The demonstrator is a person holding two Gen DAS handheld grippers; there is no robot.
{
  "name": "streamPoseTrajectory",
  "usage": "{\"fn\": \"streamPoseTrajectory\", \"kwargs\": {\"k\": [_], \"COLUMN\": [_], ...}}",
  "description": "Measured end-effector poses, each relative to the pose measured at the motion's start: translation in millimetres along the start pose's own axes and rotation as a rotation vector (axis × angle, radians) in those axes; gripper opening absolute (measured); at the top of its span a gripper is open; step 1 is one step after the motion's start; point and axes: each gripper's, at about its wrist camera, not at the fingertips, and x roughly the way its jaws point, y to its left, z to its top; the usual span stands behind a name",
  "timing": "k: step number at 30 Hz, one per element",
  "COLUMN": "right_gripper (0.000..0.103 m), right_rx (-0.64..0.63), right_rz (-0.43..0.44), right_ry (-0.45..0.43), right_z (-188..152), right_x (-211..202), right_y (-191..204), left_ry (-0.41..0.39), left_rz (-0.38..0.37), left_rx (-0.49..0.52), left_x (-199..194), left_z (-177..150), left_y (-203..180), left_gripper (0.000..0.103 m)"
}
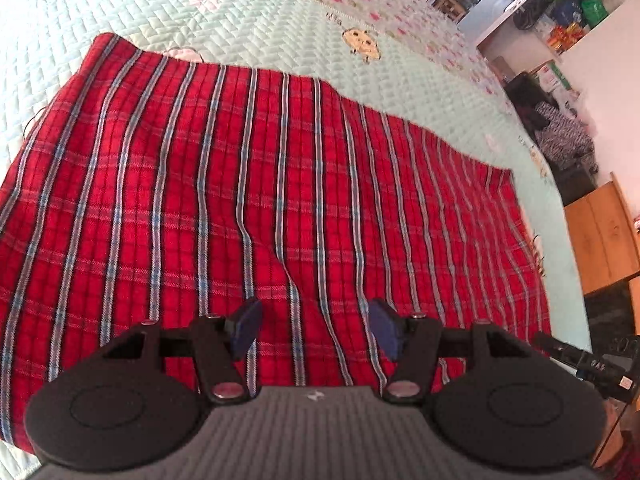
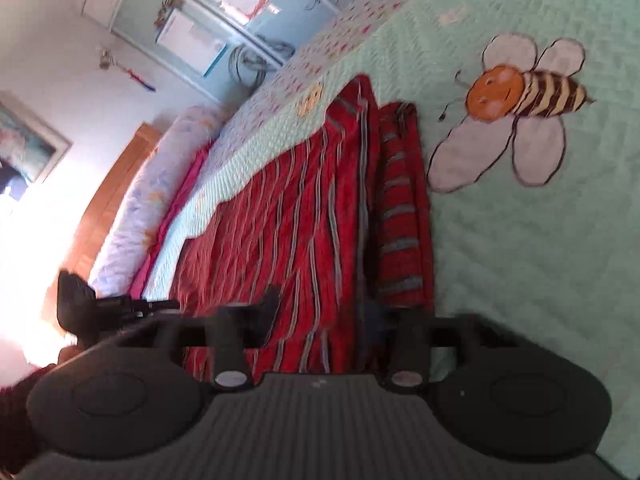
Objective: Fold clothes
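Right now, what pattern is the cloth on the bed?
Red plaid cloth with blue-white stripes; clearest in the left wrist view.

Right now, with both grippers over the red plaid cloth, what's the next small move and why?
Probably lower the open left gripper onto the near edge of the red plaid cloth and pinch it: the cloth lies spread on the quilt, and neither it nor the right gripper holds anything.

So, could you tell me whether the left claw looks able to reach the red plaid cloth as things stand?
Probably yes: the left claw hangs open right over the red plaid cloth, with nothing between them.
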Motion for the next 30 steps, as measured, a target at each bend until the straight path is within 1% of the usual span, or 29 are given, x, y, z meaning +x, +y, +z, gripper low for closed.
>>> {"fn": "streamPoseTrajectory", "kwargs": {"k": [2,3,4,5,6,8,11,13,16,17,19,21,23,24,25,26,27,28,29,30], "right_gripper": [0.019,0.019,0.016,0.009,0.007,0.004,0.003,0.003,0.003,0.003,0.004,0.008,0.015,0.016,0.016,0.016,0.017,0.020,0.028,0.031], "right_rx": [-0.020,-0.004,0.011,0.022,0.039,0.095,0.179,0.228,0.248,0.223,0.181,0.150,0.102,0.059,0.015,-0.026,-0.050,-0.059,-0.057,-0.035], "right_rz": [-0.005,0.031,0.064,0.090,0.109,0.127,0.153,0.162,0.107,0.081,0.027,-0.035,-0.131,-0.197,-0.243,-0.237,-0.188,-0.123,-0.060,-0.004], "right_ry": [0.027,0.024,0.024,0.031,0.034,0.034,0.033,0.036,0.067,0.072,0.080,0.079,0.040,0.003,-0.032,-0.064,-0.078,-0.072,-0.048,0.006], "right_z": [-5.1,-7.5,-9.4,-10.6,-12.2,-16.8,-23.7,-28.5,-36.1,-35.0,-31.6,-28.5,-25.2,-22.5,-20.0,-18.0,-16.4,-15.1,-15.9,-20.7], "right_x": [2.6,1.5,1.0,1.4,0.3,-7.1,-18.2,-23.2,-14.2,-11.7,-10.2,-14.7,-25.3,-32.1,-37.7,-39.2,-33.3,-19.9,-2.9,20.6], "right_y": [-0.1,-2.0,-3.7,-5.3,-8.4,-20.4,-38.3,-49.6,-59.1,-55.0,-44.0,-30.6,-13.0,0.1,14.5,31.1,46.9,62.1,74.2,80.7], "left_ry": [0.016,0.027,0.038,0.054,0.061,0.079,0.113,0.113,0.113,0.112,0.093,0.073,0.053,0.043,0.015,-0.014,-0.043,-0.072,-0.077,-0.081], "left_rz": [0.004,0.009,0.014,0.014,0.014,0.002,-0.020,-0.024,-0.030,-0.035,-0.045,-0.055,-0.065,-0.070,-0.066,-0.062,-0.057,-0.053,-0.024,0.006], "left_rx": [0.003,0.015,0.027,0.041,0.049,0.076,0.116,0.134,0.161,0.157,0.144,0.130,0.117,0.110,0.105,0.100,0.095,0.091,0.110,0.131], "left_x": [3.6,6.5,9.4,12.3,13.3,11.3,8.6,9.2,10.0,9.8,3.3,-3.3,-10.0,-13.3,-19.2,-25.3,-31.4,-37.4,-37.0,-36.3], "left_z": [-3.2,-5.2,-7.2,-10.6,-12.9,-16.9,-25.1,-29.1,-35.0,-33.6,-33.4,-33.2,-33.1,-33.0,-31.0,-28.9,-26.8,-24.7,-23.1,-21.6], "left_y": [-1.2,-1.7,-2.2,-1.7,-1.1,-0.6,1.1,3.3,6.7,6.9,7.7,8.5,9.3,9.7,9.4,9.1,8.8,8.6,7.7,6.9], "left_gripper": [0.061,0.061,0.062,0.062,0.062,0.062,0.064,0.064,0.065,0.068,0.069,0.068,0.068,0.068,0.068,0.068,0.068,0.068,0.068,0.068]}}
